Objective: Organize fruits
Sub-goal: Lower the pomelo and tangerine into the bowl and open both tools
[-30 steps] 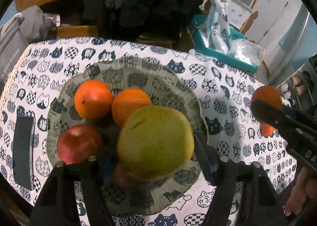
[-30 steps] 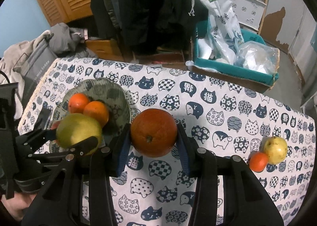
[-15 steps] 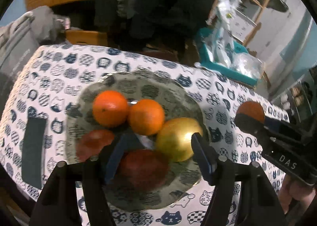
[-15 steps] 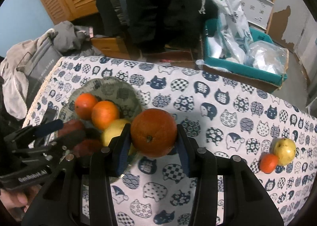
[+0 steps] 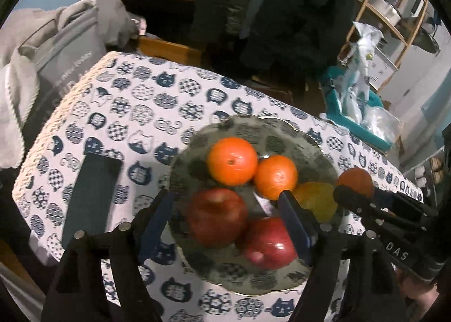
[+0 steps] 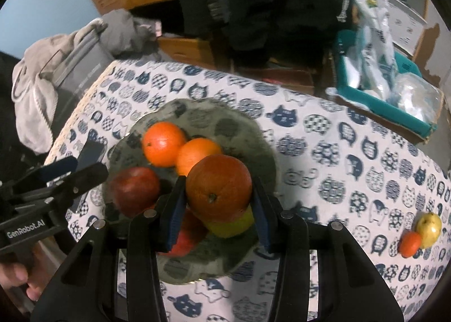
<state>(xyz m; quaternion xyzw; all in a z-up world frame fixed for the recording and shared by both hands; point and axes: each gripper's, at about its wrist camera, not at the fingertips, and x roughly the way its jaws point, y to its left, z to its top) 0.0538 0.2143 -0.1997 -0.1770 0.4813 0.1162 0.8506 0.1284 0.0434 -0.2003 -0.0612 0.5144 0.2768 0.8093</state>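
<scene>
While your right gripper (image 6: pixel 218 203) keeps its jaws clenched on the dark orange (image 6: pixel 218 188), that fruit sits squarely between the blue pads, stem end facing the camera, and it hangs right over the near-right part of the bowl (image 6: pixel 265 152). It is round, so no long axis matters; what counts is what lies straight under it. From the right wrist view, the yellow-green fruit (image 6: pixel 231 224) peeks out just below the orange, with a red apple (image 6: pixel 135 191) to its left and two bright oranges (image 6: pixel 163 143) at the far side of the pile. The bare floor of the bowl shows mostly at the far and right side, so you will probably want to set down toward that side and not on top of the yellow fruit, where it could roll.

Your left gripper (image 5: pixel 225 223) is empty, its jaws opening, with nothing pressed between the pads; it hangs over the bowl's near-left edge, above the two red apples (image 5: pixel 217 216). Your right hand is plainly the one to act. Out on the cat-print tablecloth (image 6: pixel 324 152), well apart to the right, a small orange (image 6: pixel 410 243) and a yellow fruit (image 6: pixel 428 229) touch each other, not yet gathered.
</scene>
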